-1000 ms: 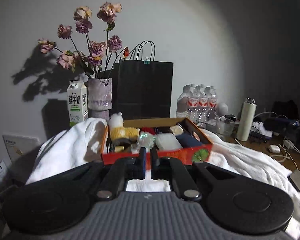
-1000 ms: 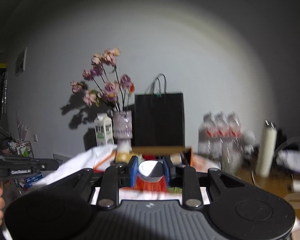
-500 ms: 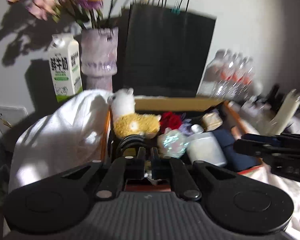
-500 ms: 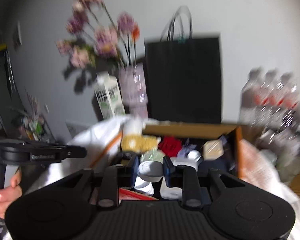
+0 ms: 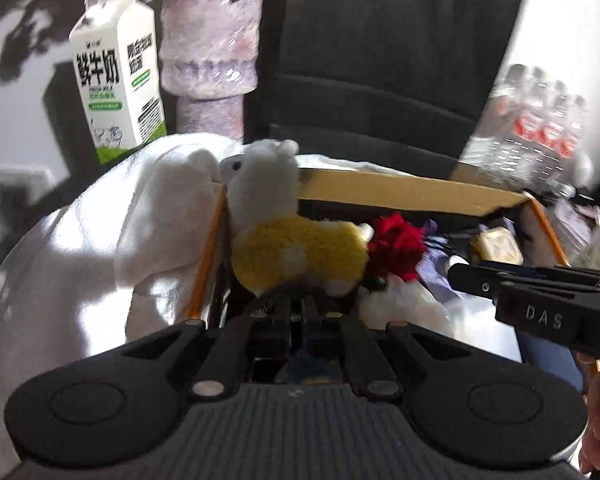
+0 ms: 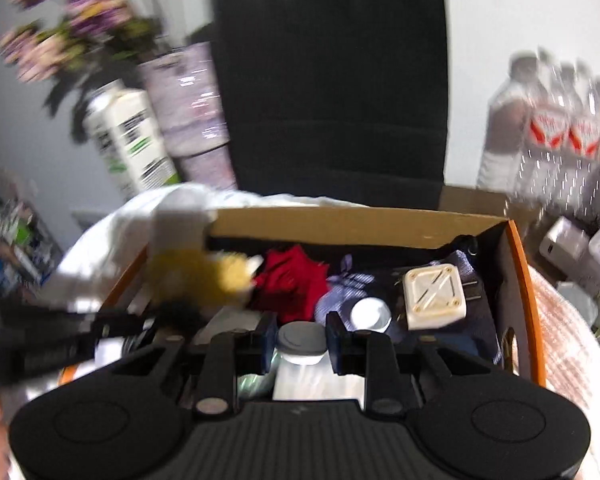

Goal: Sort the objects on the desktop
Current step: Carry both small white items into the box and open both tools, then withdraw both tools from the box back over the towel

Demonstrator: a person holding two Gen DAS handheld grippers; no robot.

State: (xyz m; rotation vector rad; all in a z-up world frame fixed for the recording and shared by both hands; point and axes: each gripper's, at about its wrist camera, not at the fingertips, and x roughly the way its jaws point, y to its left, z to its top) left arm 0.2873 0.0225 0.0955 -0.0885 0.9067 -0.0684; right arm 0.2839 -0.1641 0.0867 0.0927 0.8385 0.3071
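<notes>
An orange cardboard box (image 5: 412, 190) (image 6: 340, 224) holds several items. A plush alpaca (image 5: 288, 236), white with a yellow body, leans in its left end beside a red cloth (image 5: 396, 246) (image 6: 292, 280). My left gripper (image 5: 297, 312) is shut and empty, its tips just below the alpaca. My right gripper (image 6: 298, 340) is shut on a white bottle with a grey cap (image 6: 302, 354), low over the box. A cream square adapter (image 6: 434, 296) and a round white cap (image 6: 370, 314) lie to its right. The right gripper also shows in the left wrist view (image 5: 540, 300).
A milk carton (image 5: 116, 80), a purple vase (image 5: 210, 48) and a black paper bag (image 5: 388, 52) stand behind the box. Water bottles (image 6: 552, 128) stand at the back right. White cloth (image 5: 100, 232) lies left of the box.
Both grippers have moved forward and down over the box. The alpaca and box contents now loom much closer. The right gripper still holds the white bottle.
</notes>
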